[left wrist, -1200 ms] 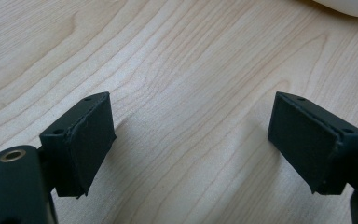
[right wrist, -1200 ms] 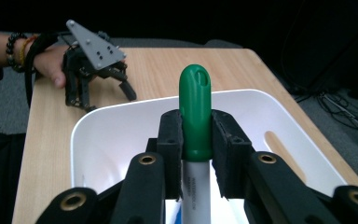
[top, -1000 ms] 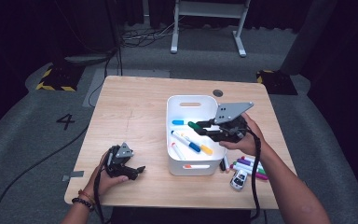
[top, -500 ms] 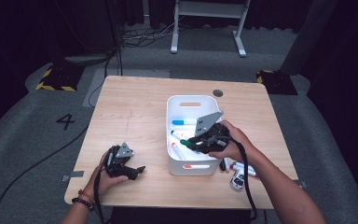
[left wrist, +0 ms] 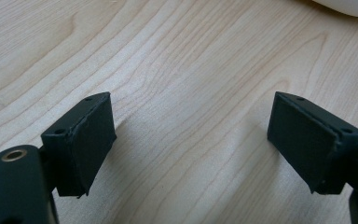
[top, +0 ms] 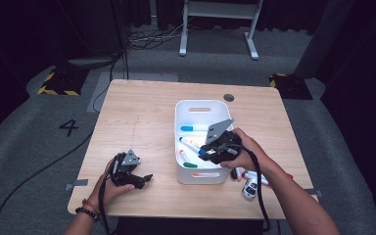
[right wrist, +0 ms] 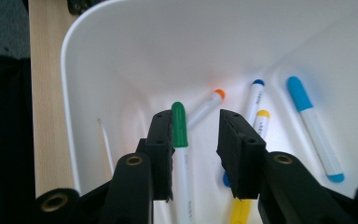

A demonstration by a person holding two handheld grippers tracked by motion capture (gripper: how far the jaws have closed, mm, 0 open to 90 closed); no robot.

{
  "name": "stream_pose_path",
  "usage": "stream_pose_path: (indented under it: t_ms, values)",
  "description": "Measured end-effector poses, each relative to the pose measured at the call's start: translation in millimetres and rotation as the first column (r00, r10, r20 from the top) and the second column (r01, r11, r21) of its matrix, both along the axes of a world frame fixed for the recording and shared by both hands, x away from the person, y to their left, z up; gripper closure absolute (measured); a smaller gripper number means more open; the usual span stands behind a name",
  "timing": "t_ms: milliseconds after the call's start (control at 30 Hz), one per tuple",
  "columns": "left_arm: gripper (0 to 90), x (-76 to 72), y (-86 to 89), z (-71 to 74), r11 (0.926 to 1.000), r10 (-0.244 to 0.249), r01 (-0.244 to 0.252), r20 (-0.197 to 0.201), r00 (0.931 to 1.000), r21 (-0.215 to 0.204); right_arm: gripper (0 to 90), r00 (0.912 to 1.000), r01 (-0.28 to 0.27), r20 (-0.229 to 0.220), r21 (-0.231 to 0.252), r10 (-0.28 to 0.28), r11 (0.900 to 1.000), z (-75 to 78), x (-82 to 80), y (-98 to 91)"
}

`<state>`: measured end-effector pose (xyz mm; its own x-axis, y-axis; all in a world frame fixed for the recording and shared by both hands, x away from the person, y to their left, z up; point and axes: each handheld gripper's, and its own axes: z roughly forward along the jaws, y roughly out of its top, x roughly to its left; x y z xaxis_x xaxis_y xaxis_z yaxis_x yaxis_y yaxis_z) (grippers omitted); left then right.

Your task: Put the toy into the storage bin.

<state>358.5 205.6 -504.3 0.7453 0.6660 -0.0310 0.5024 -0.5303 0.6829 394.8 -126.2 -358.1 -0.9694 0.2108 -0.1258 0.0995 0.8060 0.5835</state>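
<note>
Now the right gripper [right wrist: 196, 154] is down inside the white bin [top: 183, 110], and its jaws have just been opening: a narrow gap, with the green-capped marker [right wrist: 179, 126] between them, lying against the left pad but not squeezed. That marker sits on the bin floor beside orange, blue and yellow-capped markers [right wrist: 256, 100]. Over on the bare wooden table [top: 142, 112], the left gripper [left wrist: 191, 140] rests with jaws spread wide, nothing between them.
</note>
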Motion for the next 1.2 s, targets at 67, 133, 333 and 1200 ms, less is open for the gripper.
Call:
stream_pose_path:
  t_ms: [67,133,333,1200]
  values:
    - [15.2,0.0,0.0,0.0,1.0000,0.000,0.000,0.000,1.0000,0.000,65.5,0.9997,0.020,0.011,0.046,-0.020,0.9987,4.6,-0.7,-10.5]
    - [15.2,-0.1,0.0,0.0,1.0000,0.000,0.000,0.000,1.0000,0.000,64.6,0.9986,0.030,0.040,0.087,-0.034,0.9958,10.0,-1.7,-24.3]
    - [15.2,0.1,0.1,0.0,1.0000,0.000,0.000,-0.001,1.0000,0.000,63.0,0.9905,0.104,0.067,0.202,-0.120,0.9739,23.3,-9.5,-75.8]
    - [15.3,-0.1,-0.2,0.1,1.0000,0.001,-0.001,0.000,1.0000,0.002,63.1,0.8586,0.506,-0.027,0.207,-0.512,0.8375,-83.3,-30.8,-284.5]
